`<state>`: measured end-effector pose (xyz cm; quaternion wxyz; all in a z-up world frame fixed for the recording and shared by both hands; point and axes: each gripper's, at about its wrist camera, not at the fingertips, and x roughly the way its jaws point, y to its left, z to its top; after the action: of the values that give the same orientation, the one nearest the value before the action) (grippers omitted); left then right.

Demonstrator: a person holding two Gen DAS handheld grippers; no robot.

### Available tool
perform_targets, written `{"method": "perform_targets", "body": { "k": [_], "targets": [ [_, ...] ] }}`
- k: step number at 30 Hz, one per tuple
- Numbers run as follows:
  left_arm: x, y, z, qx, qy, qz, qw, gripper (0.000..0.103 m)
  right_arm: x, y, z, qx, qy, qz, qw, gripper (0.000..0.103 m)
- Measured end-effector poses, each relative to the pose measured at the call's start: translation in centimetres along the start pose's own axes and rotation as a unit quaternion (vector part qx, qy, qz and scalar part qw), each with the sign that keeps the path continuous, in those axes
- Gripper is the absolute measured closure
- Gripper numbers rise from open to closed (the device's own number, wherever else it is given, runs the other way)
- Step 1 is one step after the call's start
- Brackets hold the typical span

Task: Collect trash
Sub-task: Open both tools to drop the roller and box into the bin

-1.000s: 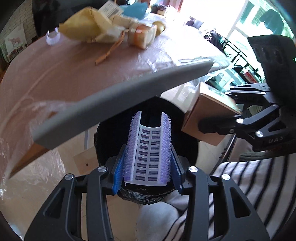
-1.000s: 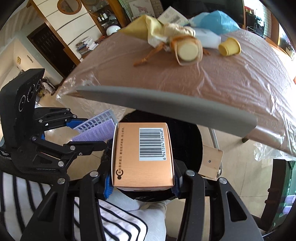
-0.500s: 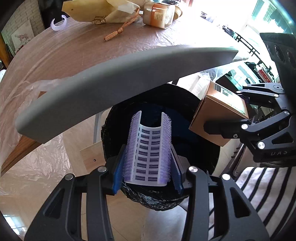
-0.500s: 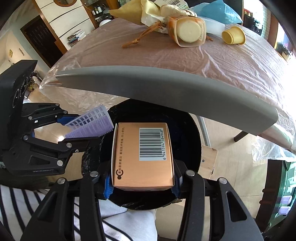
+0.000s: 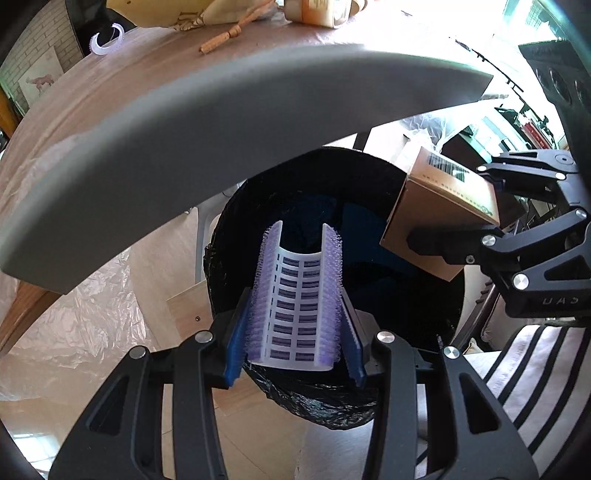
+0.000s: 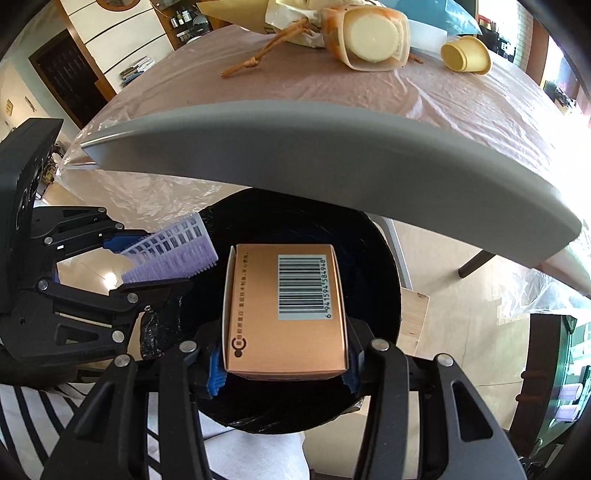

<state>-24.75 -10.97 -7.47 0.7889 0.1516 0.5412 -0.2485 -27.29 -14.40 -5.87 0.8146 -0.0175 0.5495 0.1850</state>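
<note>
Grippers [image 5: 295, 325] [image 6: 282, 369] pinch a purple hair roller [image 5: 299, 299] and brown box [image 6: 284, 314] over the black-lined bin [image 6: 384, 258], unreleased; cup [image 6: 466, 54] and wrappers [image 6: 266, 18] remain on the table [image 6: 369, 88].

Two grippers [image 5: 295, 314] [image 6: 284, 354] show, each holding one item, one purple bristled strip [image 5: 297, 306] and one brown box [image 6: 286, 310], above one black-lined bin [image 6: 384, 266], with one yellow cup [image 6: 466, 55] at upper right.
</note>
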Motion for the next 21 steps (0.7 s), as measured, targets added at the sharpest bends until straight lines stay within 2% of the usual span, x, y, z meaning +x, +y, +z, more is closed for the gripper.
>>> {"method": "perform_targets", "body": {
  "k": [16, 17, 18, 19, 20, 21],
  "targets": [
    [1.2, -0.2, -0.1, 0.015, 0.012, -0.002, 0.9998, 0.058, 1.9, 0.2, -0.1, 0.000, 0.018, -0.017, 1.000, 0.056],
    [1.1, -0.2, -0.1, 0.017, 0.008, -0.009, 0.9998, 0.054, 1.9, 0.1, -0.2, 0.002, 0.016, -0.014, 1.000, 0.055],
    [0.9, -0.2, -0.1, 0.019, 0.003, -0.013, 0.9997, 0.049, 1.8, 0.0, -0.2, 0.004, 0.014, -0.013, 1.000, 0.050],
    [0.7, -0.2, -0.1, 0.021, -0.004, -0.007, 0.9997, 0.034, 1.7, -0.2, -0.2, 0.009, 0.012, -0.013, 1.000, 0.036],
    [0.5, -0.2, -0.1, 0.022, -0.010, -0.002, 0.9997, 0.026, 1.5, -0.6, -0.3, 0.014, 0.007, -0.013, 1.000, 0.031],
    [0.4, 0.0, -0.1, 0.019, -0.013, -0.002, 0.9997, 0.026, 1.4, -0.6, -0.2, 0.019, 0.003, -0.013, 1.000, 0.028]
  ]
}}
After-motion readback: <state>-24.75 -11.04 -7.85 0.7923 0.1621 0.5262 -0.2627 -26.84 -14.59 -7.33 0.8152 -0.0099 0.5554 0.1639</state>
